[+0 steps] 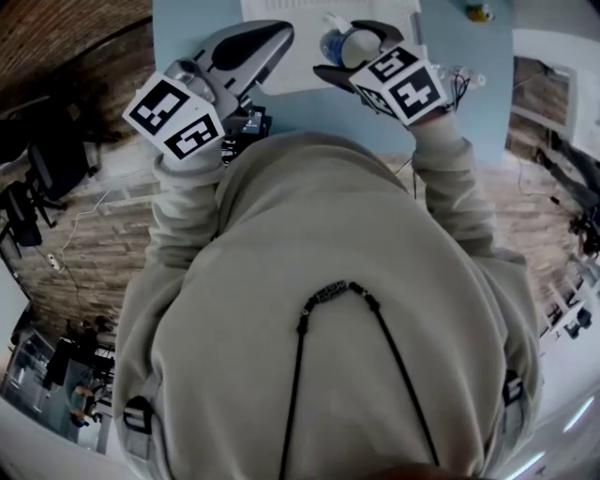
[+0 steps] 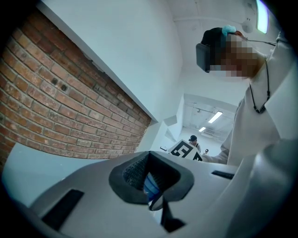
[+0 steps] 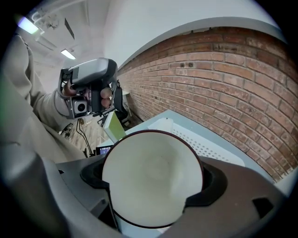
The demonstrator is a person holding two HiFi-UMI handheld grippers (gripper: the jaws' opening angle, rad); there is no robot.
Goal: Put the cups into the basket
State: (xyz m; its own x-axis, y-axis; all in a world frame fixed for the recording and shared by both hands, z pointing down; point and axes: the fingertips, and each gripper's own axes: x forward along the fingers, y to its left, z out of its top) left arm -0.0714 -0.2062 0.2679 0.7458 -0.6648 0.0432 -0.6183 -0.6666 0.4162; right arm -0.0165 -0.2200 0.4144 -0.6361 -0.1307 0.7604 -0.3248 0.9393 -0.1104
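A: While we're on the head view: right tongs [image 1: 349, 47] pinch a cup [image 1: 337, 44] above the near edge of the white basket [image 1: 291, 80] on the blue table [image 1: 187, 28]. Left tongs [image 1: 270, 37] hang just beside the basket's left edge.

B: Left gripper view?

A: Jaws pressed close. The gap shows a blue-and-white sliver with a dark edge. I read it as a second cup [image 2: 151, 186] held by its wall, but I'm not certain.

B: Right gripper view?

A: Jaws spread round the cup's body. White inside faces the camera, dark-red rim. Basket lies beyond it.

B: How to do the drop well?

A: Carry the cup over the basket's middle, turn it mouth up, lower it, then spread the jaws. Keep the squeeze light; the wall looks thin.

B: Count?

A: One basket, two tongs, one cup for sure, a second likely.
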